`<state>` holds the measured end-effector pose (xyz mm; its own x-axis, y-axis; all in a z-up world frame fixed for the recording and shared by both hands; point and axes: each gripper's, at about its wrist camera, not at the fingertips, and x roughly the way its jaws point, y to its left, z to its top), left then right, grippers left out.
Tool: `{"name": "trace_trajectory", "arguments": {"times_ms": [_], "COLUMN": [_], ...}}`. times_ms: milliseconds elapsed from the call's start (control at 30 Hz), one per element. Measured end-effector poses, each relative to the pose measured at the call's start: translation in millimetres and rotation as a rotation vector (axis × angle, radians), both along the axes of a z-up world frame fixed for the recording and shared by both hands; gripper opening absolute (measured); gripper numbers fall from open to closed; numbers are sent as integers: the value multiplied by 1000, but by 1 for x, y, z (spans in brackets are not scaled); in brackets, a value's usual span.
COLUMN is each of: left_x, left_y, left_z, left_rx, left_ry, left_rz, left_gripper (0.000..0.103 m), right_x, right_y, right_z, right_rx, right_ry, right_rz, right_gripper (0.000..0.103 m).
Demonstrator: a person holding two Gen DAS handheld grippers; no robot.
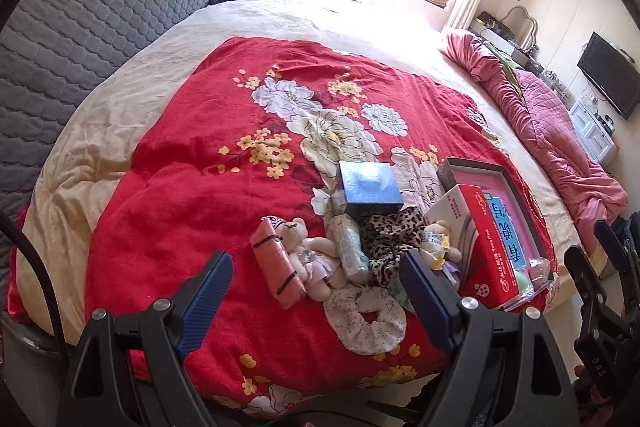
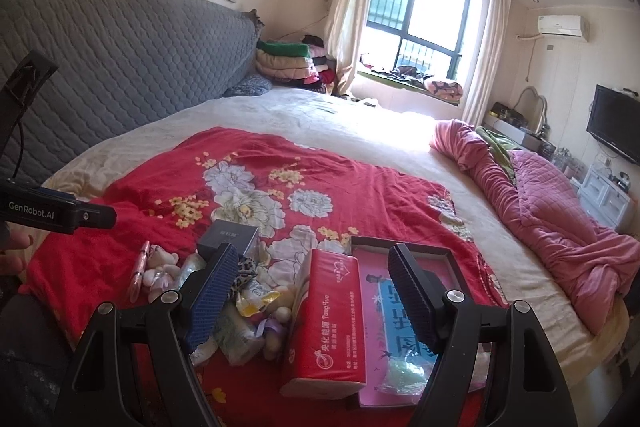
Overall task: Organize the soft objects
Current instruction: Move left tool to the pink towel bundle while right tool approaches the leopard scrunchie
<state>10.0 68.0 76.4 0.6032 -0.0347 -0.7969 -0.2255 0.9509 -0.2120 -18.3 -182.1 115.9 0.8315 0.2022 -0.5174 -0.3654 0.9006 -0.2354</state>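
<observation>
The leopard cloth (image 2: 245, 269) is mostly hidden behind a gripper finger (image 2: 212, 297). The tray (image 2: 404, 242) near edge lies behind the tissue pack (image 2: 326, 323).

On the bed (image 1: 280, 19) a quilt (image 1: 192, 155) carries a cluster: a box (image 1: 370, 187) at the back, a teddy bear (image 1: 308, 251) and scarf (image 1: 390, 235) before it, a scrunchie (image 1: 364, 319) nearest, and a tray (image 1: 516, 203) holding a tissue pack (image 1: 480, 243) to the right.
</observation>
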Motion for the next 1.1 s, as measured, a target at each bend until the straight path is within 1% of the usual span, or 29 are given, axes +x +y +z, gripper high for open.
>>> {"name": "trace_trajectory", "arguments": {"times_ms": [133,267,667,800,867,933,1100], "left_x": [-2,-1,7,10,14,18,32], "left_y": [16,27,27,29,31,36,48], "left_z": [-9,-24,-71,-85,-93,-102,-122], "left_rx": [-15,-30,-56,-70,-94,-150,-234], "left_ry": [11,46,146,163,173,174,199], "left_rz": [30,52,36,42,51,58,106], "left_gripper": [85,85,85,85,85,85,85], "right_x": [0,1,-1,-2,-2,0,5], "right_y": [7,13,35,42,46,49,57], "right_z": [-10,-21,-58,-71,-77,-82,-93], "right_rx": [-14,-29,-74,-97,-107,-115,-139], "right_ry": [15,34,86,94,98,101,100], "right_rz": [20,35,121,153,167,175,187], "right_gripper": [78,78,78,78,78,78,78]}}
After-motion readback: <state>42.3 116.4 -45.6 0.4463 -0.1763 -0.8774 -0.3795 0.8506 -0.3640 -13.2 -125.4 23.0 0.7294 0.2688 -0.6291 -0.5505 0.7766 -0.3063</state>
